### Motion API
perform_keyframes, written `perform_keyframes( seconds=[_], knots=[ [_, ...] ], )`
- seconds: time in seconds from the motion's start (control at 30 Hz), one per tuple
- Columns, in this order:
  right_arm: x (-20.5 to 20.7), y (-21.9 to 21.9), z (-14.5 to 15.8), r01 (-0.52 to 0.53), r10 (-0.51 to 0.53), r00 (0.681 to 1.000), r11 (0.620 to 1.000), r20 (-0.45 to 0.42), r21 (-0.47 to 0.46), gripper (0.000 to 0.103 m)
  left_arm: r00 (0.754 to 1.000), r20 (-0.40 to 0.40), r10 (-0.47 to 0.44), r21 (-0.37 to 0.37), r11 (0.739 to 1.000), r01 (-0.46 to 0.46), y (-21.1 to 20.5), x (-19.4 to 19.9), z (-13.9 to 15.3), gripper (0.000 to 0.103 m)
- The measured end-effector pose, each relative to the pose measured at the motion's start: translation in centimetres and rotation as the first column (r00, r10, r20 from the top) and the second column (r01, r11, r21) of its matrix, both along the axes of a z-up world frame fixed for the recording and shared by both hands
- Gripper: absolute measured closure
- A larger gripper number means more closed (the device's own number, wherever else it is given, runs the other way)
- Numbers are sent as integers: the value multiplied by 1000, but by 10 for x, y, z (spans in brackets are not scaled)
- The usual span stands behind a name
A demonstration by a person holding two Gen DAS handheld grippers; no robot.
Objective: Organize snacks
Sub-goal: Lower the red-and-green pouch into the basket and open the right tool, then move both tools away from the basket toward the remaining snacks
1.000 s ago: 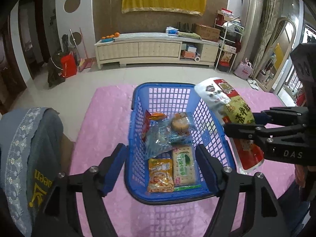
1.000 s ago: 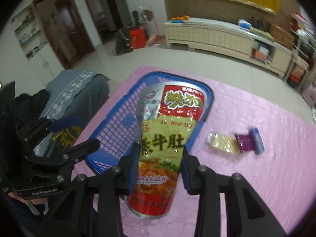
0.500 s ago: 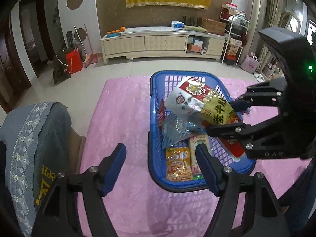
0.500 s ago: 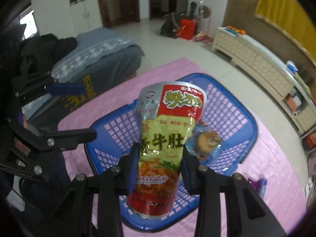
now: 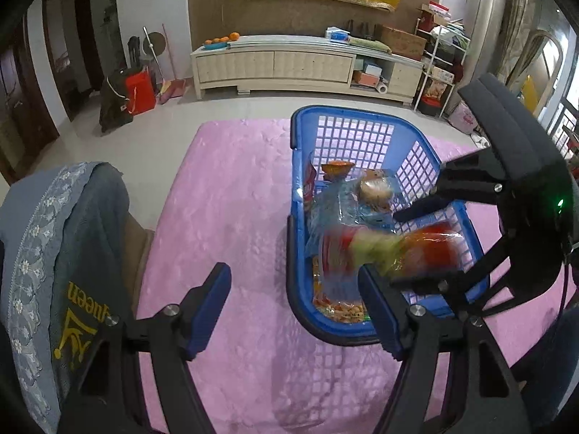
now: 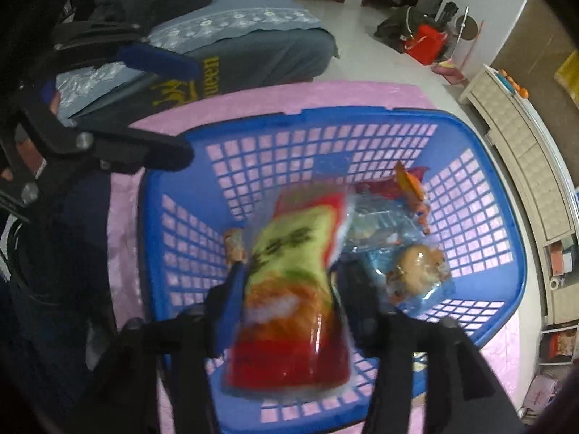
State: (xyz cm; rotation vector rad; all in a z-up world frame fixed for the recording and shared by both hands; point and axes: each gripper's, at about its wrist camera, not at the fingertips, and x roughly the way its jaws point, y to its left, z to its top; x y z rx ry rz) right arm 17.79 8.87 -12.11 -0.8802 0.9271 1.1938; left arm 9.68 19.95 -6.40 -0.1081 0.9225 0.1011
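A blue plastic basket [image 5: 343,112] [image 6: 362,112] stands on a pink mat [image 5: 235,199]. Inside lie a clear blue bun pack [image 5: 362,199] [image 6: 409,264], an orange-red packet [image 5: 336,168] [image 6: 409,181] and a yellow-orange packet [image 5: 336,307]. My right gripper [image 6: 291,275] [image 5: 398,249] points down into the basket and its jaws are opening. The red and yellow snack bag [image 6: 286,325] [image 5: 427,246] is blurred between them, slipping loose onto the other snacks. My left gripper [image 5: 293,275] [image 6: 173,108] hangs open and empty at the basket's near-left rim.
A chair draped in grey-blue cloth [image 5: 54,235] stands left of the mat. A long cream cabinet [image 5: 289,65] lines the far wall, with cluttered shelves [image 5: 438,72] to its right. Bare pink mat lies left of the basket.
The right gripper carried the snack bag from beside the basket to over it, rolled and sank. Its jaws have spread and the bag is dropping in. The left gripper sank slightly.
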Motion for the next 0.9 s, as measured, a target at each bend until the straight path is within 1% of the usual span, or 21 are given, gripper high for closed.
perform_keyframes(
  seconds=[0.03,0.13,0.2,0.37,0.47,0.57,0.67,0.83,0.87,0.9],
  knots=[
    [-1,-1,2,13,-13,1000,1000,-7,4,22,1000,-1,-2,5,1000,2,-2,-1,1,32],
    [-2,-9,11,66,-66,998,998,-6,24,20,1000,8,-10,-3,1000,10,-6,-5,4,32],
    [-3,-17,19,94,-94,996,995,9,35,17,1000,16,-17,-11,1000,17,-8,-6,6,32],
    [-3,-32,38,160,-162,987,984,12,75,15,999,40,-35,-7,999,36,-19,-13,16,32],
    [-7,-45,47,206,-210,977,975,42,89,15,997,62,-36,-11,999,37,-26,-18,23,32],
    [-7,-58,54,251,-256,966,961,27,113,15,996,77,-50,-14,999,51,-34,-21,28,32],
    [-11,-75,62,301,-308,951,944,31,137,15,994,88,-69,-8,997,70,-46,-22,33,32],
    [-9,-101,74,400,-409,912,901,21,168,15,988,114,-100,-1,995,101,-66,-23,41,32],
    [-9,-106,75,417,-426,904,892,17,173,15,987,120,-104,1,994,105,-70,-23,43,30],
    [-9,-114,79,437,-446,895,881,9,184,15,986,127,-105,7,994,105,-75,-22,46,23]
  ],
)
